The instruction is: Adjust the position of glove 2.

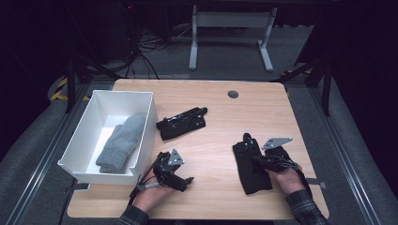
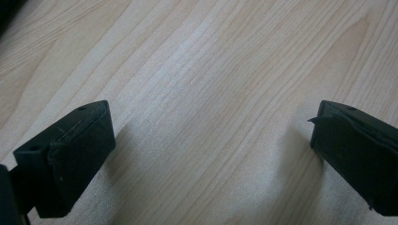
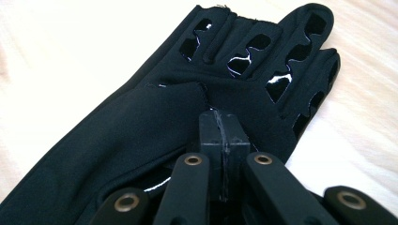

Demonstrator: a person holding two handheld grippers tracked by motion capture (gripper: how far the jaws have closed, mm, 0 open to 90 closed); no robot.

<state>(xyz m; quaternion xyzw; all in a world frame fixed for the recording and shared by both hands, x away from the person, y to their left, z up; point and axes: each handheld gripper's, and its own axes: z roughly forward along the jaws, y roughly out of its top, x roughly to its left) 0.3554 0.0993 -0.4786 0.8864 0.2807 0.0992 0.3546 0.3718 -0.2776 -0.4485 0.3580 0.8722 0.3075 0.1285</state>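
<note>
R gripper (image 1: 265, 161) sits on the near black glove (image 1: 251, 166), fingers pressed together on a fold of fabric around the palm, as the right gripper view shows (image 3: 222, 136). Glove lies flat on the bench (image 1: 220, 117), front right; long axis runs roughly front-to-back, cuff toward the person, glove fingertips pointing away. So the glove extends ahead of the R fingers; R hand clearly nearer.

L gripper (image 1: 174, 173) rests on bare wood, front left, fingers spread wide, nothing btwn them (image 2: 65, 159). Well apart from both gloves.

Second black glove (image 1: 182, 123) lies mid-bench, angled, just beside the white bin (image 1: 152, 110). Bin at L edge holds a grey sock (image 1: 121, 143).

Light wood top, smooth. Room dark; grey floor, cables and a white desk frame (image 1: 230, 33) behind.
</note>
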